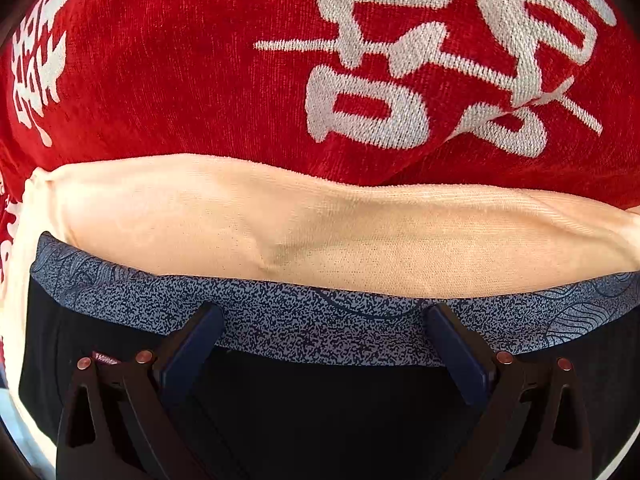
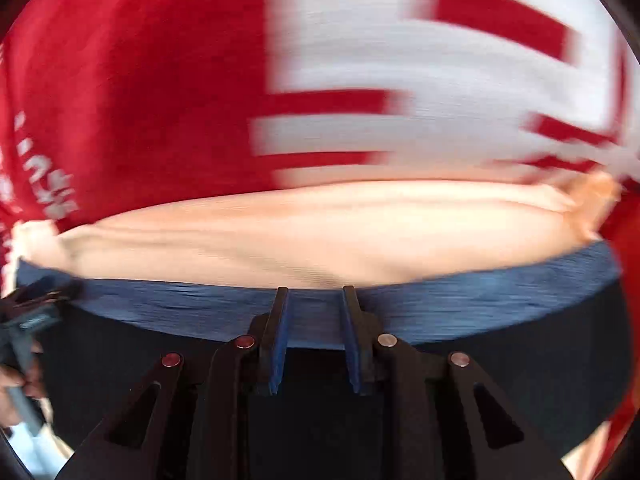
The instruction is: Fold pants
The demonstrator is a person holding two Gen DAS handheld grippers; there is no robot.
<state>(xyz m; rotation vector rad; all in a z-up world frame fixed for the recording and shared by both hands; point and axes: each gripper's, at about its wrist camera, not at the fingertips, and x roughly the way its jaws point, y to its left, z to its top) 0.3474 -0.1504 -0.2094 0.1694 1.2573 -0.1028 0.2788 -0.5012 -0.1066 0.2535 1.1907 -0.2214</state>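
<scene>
Two wrist views show black pants with a blue-grey speckled waistband (image 1: 320, 320) lying on a peach cloth (image 1: 360, 240) over a red woven blanket with white characters (image 1: 160, 80); the large characters read like Chinese script, unreadable here, and the right view is motion-blurred. Left gripper (image 1: 324, 316) has jaws spread wide over the waistband, clamping nothing. Right gripper (image 2: 315, 300) has jaws narrowed, the waistband edge between them; actual pinch cannot be told, and pants legs are cut off below.
</scene>
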